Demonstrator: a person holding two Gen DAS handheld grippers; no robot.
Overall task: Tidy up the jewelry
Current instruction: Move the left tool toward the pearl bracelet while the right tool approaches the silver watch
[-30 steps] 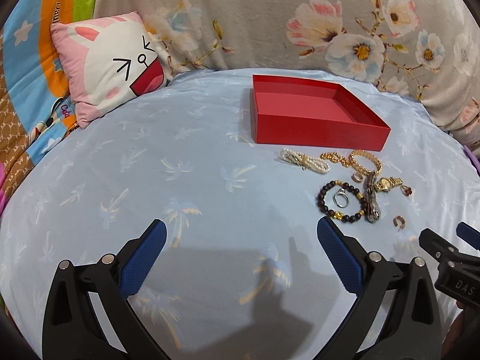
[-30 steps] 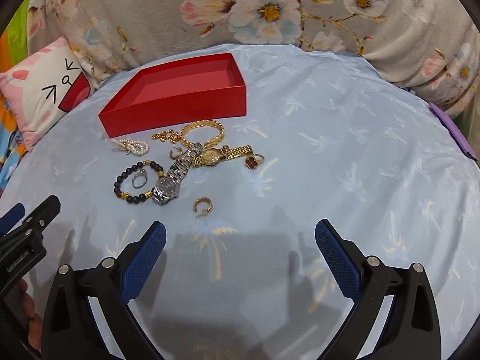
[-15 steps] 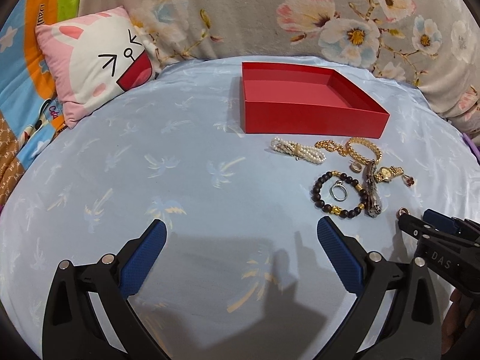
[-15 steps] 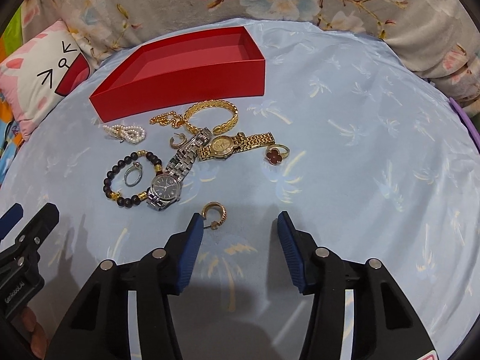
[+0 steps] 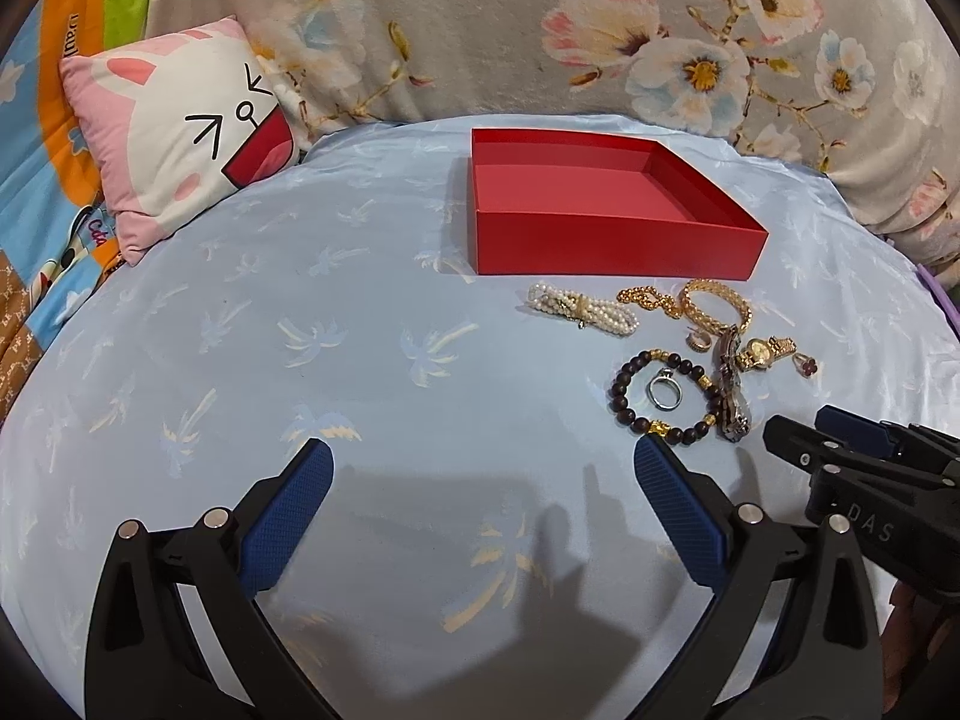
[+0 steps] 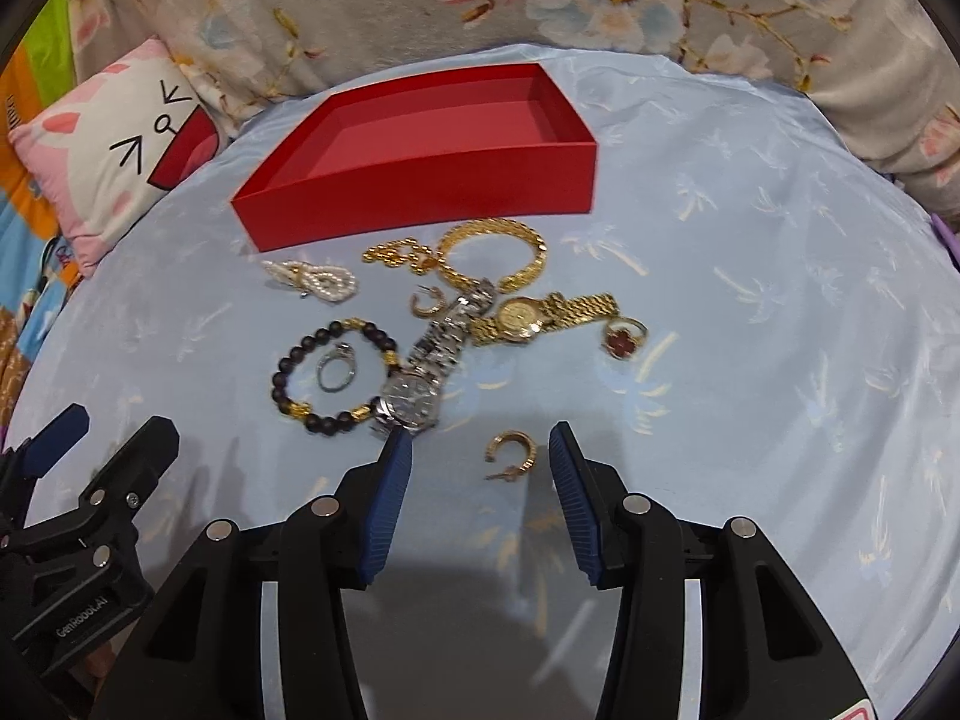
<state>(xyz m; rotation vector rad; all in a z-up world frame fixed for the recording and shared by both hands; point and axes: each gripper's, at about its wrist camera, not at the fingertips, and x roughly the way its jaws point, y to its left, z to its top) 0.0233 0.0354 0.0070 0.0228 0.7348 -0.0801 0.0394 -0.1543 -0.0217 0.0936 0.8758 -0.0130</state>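
Observation:
An empty red box (image 6: 420, 174) stands at the back of the light blue sheet (image 6: 750, 330); it also shows in the left wrist view (image 5: 600, 222). In front of it lie a pearl bracelet (image 6: 318, 279), a gold bangle (image 6: 492, 255), a gold watch (image 6: 528, 315), a silver watch (image 6: 420, 384), a dark bead bracelet (image 6: 333, 375) around a silver ring (image 6: 336, 367), and a red-stone ring (image 6: 624, 339). My right gripper (image 6: 480, 462) is open, partly closed, its tips on either side of a gold hoop earring (image 6: 513, 453). My left gripper (image 5: 480, 474) is wide open and empty above bare sheet.
A pink rabbit cushion (image 5: 180, 126) lies at the back left. A flowered grey blanket (image 5: 600, 30) runs along the back edge. A second small hoop earring (image 6: 427, 303) lies beside the silver watch strap.
My right gripper has moved forward to the gold hoop earring and narrowed its jaws around it. My left gripper has stayed wide open and shifted only slightly.

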